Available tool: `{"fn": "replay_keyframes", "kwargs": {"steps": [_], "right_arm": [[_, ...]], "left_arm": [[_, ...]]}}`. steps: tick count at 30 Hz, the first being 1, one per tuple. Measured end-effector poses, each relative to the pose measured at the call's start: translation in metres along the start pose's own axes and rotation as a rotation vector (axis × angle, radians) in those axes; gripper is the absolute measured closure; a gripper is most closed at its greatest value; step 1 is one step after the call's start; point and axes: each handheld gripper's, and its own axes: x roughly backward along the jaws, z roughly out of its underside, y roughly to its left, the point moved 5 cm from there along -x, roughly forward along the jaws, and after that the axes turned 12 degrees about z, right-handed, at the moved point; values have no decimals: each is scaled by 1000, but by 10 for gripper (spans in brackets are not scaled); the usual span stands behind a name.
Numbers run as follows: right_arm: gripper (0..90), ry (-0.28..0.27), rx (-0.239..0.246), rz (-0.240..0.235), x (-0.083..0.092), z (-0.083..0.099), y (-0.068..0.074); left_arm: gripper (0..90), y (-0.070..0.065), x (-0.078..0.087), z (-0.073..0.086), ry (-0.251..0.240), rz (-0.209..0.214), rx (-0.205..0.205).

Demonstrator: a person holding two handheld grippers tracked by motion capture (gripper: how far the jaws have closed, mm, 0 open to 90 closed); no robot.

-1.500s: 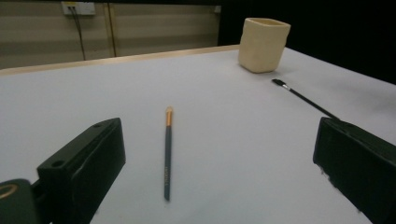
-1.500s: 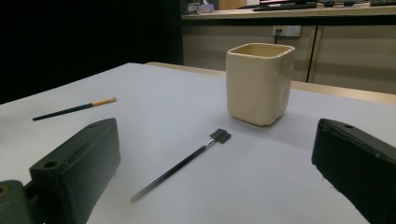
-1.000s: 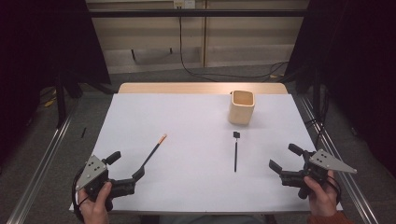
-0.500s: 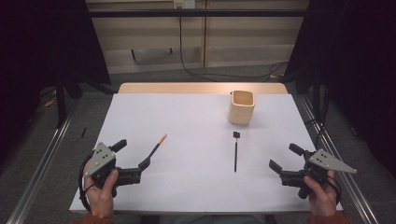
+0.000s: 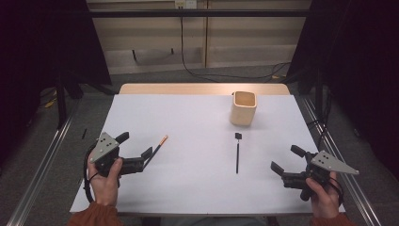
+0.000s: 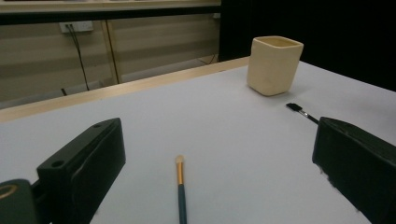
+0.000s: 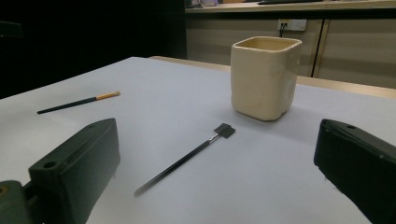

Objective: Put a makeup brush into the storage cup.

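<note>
On the white table [image 5: 197, 117] lies a thin dark brush with an orange tip [image 5: 161, 141], and its handle end runs in between the jaws of my open left gripper [image 5: 135, 145]. From the left gripper [image 6: 217, 140] view, that brush [image 6: 180, 186] lies on the table between the two jaws. A black flat-headed brush [image 5: 237, 157] lies mid-table, its head toward a cream square cup [image 5: 243, 108] that stands upright at the back right. My right gripper [image 5: 286, 158] rests open near the front right with nothing in it. Its view shows the black brush [image 7: 187, 161], the cup [image 7: 265, 77] and the orange-tipped brush [image 7: 79, 102].
A bare wooden strip [image 5: 188, 88] edges the table's far side. Metal rails [image 5: 42, 165] run along the floor on both sides, and cables [image 5: 197, 73] lie on the floor behind. Dark curtains flank the table.
My left gripper has moved forward and to the right, so its jaws now stand on either side of the orange-tipped brush's handle end. The right gripper has stayed put.
</note>
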Motion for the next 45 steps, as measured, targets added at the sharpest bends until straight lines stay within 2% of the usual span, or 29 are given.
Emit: {"fn": "replay_keyframes", "kwargs": {"steps": [5, 8, 10, 13, 19, 23, 25, 31, 33, 35, 39, 45], "right_arm": [[0, 0, -1, -3, 0, 0, 0], [0, 1, -1, -4, 0, 0, 0], [0, 1, -1, -4, 0, 0, 0], [0, 9, -5, -14, -1, 1, 1], [0, 7, -2, -17, -1, 1, 1], [0, 8, 0, -17, -1, 1, 1], [0, 8, -2, -18, 0, 1, 1], [0, 12, -6, -18, -1, 1, 1], [0, 12, -2, -20, -1, 1, 1], [0, 14, -3, -21, -1, 1, 2], [0, 13, -3, -19, -1, 1, 1], [0, 15, -3, -23, -1, 2, 1]], "left_arm": [[18, 2, -5, -3, 5, 19, 1], [18, 5, -10, -5, 20, 17, -6], [18, 6, -15, -5, 33, 33, 3], [19, 6, -20, -6, 40, 32, -14], [18, 9, -27, -8, 75, 68, -12], [25, 15, -30, -10, 116, 118, 3], [26, 20, -31, -10, 143, 105, 11], [20, 29, -39, -7, 232, 68, -1], [20, 32, -42, -7, 257, 45, 10], [19, 36, -44, -7, 277, -1, 24], [24, 43, -49, -7, 310, -18, 51], [33, 49, -56, -3, 410, -59, 56]]}}
